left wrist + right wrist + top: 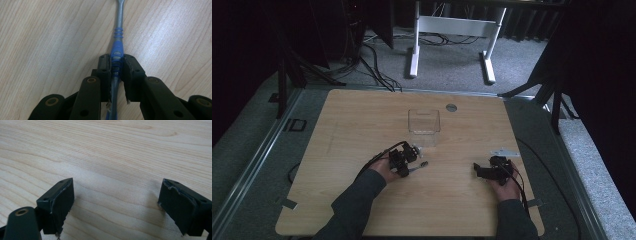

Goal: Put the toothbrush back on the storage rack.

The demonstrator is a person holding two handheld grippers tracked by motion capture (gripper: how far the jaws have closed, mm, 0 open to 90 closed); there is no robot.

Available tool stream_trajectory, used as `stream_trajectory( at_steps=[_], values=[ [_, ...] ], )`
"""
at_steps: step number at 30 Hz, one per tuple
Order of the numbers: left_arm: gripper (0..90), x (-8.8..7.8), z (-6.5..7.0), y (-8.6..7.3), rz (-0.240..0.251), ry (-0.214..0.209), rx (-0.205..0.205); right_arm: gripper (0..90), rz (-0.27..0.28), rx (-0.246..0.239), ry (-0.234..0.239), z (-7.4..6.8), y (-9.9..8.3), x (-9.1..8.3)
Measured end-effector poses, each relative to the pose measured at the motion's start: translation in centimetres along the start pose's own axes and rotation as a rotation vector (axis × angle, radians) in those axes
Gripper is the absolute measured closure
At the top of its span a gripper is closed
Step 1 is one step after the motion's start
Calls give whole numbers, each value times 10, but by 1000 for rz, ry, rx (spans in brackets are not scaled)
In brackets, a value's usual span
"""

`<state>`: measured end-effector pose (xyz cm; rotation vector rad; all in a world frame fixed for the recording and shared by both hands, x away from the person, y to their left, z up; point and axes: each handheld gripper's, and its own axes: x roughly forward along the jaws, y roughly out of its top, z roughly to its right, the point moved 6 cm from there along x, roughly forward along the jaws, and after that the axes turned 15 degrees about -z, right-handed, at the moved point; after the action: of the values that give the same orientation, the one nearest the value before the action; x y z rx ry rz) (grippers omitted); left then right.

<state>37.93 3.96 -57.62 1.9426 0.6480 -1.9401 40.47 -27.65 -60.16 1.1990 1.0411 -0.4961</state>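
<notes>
Two grippers we see on table point(342, 120): left gripper point(116, 65) pinching blue-handled tool point(117, 47); right gripper point(116, 202) spread wide; clear box point(424, 122) at 12 o'clock.

Tool head point(119, 5): cut off by the top edge at 12 o'clock in the left gripper view; its type cannot be told.
Tool grip point(117, 53): the blue section passes between the pads of the left gripper point(116, 67); the part behind the pads is hidden, and the lower end runs off the bottom edge at 6 o'clock.
Tool in high view point(418, 167): too small to identify.
Clear container point(424, 122): contents cannot be told; walls faint.
Right gripper point(116, 202): body cut off at 6 o'clock.
Grey plate point(505, 152): detail too small to read.
Forearms point(354, 207): cut off at the bottom edge.
</notes>
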Motion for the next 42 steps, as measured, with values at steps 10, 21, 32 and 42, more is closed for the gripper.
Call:
stream_trajectory(
  at_steps=[10,21,32,42],
  values=[
    [778,0,-1,0,3,-16,-7,127,0,0,0,0,0,0],
    [785,0,-1,-1,4,-30,0,127,0,0,0,0,0,0],
    [785,-8,-4,-4,40,-32,-23,127,0,2,1,0,0,0],
    [785,-18,-4,-6,81,-32,-32,127,0,1,1,0,0,0]
  ],
)
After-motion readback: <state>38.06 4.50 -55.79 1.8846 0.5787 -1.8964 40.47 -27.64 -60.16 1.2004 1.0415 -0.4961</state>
